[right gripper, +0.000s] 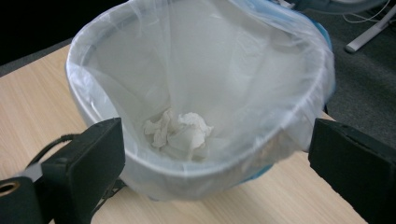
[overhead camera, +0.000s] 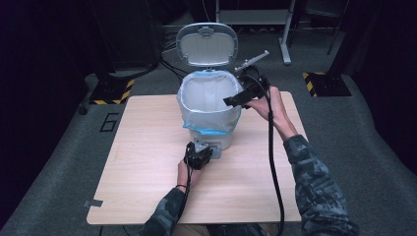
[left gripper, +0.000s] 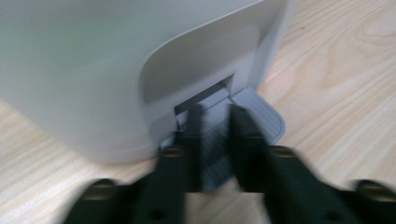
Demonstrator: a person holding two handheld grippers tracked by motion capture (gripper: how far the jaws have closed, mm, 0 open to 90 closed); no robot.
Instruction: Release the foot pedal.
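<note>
Two grippers work at one white pedal bin [overhead camera: 209, 115] that stands near the middle of a pale wooden table [overhead camera: 142, 162], its lid [overhead camera: 207, 44] tipped up and back. At the left, the left gripper [overhead camera: 198, 153] sits low at the near foot of the bin, held by the person's left hand [overhead camera: 187, 173]. In the left gripper view its two black jaws stand narrow, a small gap between them, resting over the ribbed grey pedal [left gripper: 254, 116] that juts from the slot in the bin's base; the blur hides whether the pads press on it. Farther right, the bin's mouth is lined with a clear plastic bag [right gripper: 261, 60] edged in blue, folded down over the rim. A crumpled white tissue [right gripper: 180, 133] lies at the bottom of the bag. At the right, the right gripper [overhead camera: 244, 97] hovers just beside the bin's rim, its jaws spread wide with nothing between them, one on each side of the bin in its own view.
</note>
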